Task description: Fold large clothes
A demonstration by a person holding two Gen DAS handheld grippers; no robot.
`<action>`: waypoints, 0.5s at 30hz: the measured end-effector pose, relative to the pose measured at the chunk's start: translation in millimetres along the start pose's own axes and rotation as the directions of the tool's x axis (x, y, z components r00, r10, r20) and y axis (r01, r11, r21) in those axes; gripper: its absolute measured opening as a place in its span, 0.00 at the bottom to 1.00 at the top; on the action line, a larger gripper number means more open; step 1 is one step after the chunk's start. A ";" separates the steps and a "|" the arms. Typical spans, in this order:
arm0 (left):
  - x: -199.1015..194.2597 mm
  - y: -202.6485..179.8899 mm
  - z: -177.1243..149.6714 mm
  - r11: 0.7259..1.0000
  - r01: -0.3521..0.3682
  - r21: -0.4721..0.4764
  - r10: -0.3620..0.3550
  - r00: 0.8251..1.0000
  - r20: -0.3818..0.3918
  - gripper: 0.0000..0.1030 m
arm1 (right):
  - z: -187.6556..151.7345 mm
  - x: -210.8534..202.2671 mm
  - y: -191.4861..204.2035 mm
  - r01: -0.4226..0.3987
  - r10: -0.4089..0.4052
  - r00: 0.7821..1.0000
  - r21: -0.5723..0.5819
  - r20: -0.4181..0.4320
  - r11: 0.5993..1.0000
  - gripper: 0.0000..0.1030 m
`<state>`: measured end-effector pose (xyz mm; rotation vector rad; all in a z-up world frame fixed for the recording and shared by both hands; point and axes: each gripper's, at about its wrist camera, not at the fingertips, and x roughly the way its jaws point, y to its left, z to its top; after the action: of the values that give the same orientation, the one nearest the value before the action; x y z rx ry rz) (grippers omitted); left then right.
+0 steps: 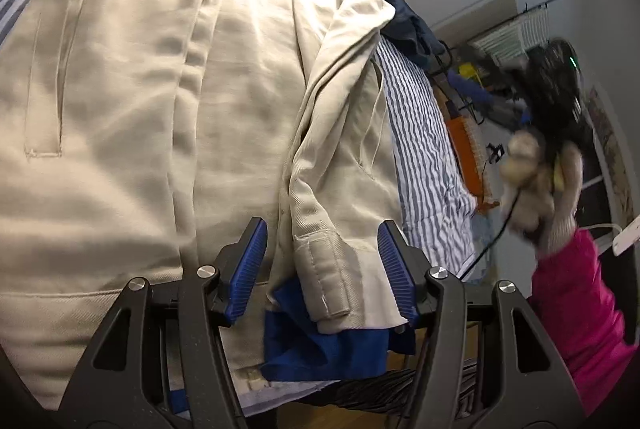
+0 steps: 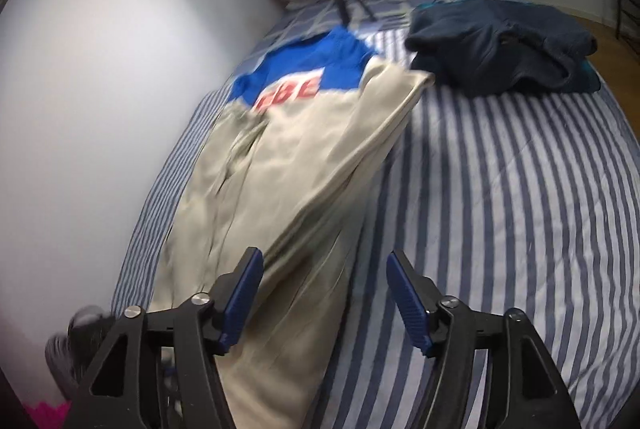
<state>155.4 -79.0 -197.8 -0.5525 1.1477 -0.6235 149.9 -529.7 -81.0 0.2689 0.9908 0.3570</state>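
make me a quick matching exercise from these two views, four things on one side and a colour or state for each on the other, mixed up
Things:
1. jacket
2. dark garment
3. bedspread
4. left hand-held gripper

Descriptions:
A. blue and white stripes
B. beige with a blue top and red letters
C. open, a cuff between its fingers
D. navy, in a heap

Pairs: 1-B, 2-D, 3-A, 4-C

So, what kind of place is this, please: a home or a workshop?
Most likely a bedroom in a home. A bed with a blue-and-white striped cover fills the view, a beige jacket with a blue top lies spread on it, and a dark navy pile of clothes sits near the far end.
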 end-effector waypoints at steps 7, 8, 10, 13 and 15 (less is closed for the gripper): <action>7.3 -5.2 -0.9 0.998 -0.016 0.060 0.018 0.999 -0.026 0.54 | 40.5 31.6 -31.8 0.027 -0.028 0.999 0.055 0.025 0.998 0.67; 9.4 -5.7 -0.6 0.997 -0.021 0.070 0.023 0.999 -0.032 0.49 | 46.2 37.6 -38.1 0.028 -0.030 0.999 0.071 0.026 0.997 0.67; 11.7 -6.4 -0.9 0.996 -0.031 0.088 0.034 0.999 -0.042 0.44 | 56.8 49.4 -50.4 0.024 -0.027 0.999 0.108 0.034 0.994 0.67; 13.5 -4.7 -0.1 0.996 -0.026 0.090 0.031 0.998 -0.055 0.34 | 70.5 63.6 -65.7 0.005 -0.014 0.999 0.163 0.052 0.987 0.67; 14.7 -4.0 0.9 0.996 -0.026 0.090 0.032 0.998 -0.062 0.31 | 79.5 73.6 -75.5 -0.014 0.002 0.998 0.199 0.063 0.980 0.67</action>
<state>159.7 -92.1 -204.4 -0.4420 1.1794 -0.6679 267.0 -572.8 -124.3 0.4634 0.9645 0.2551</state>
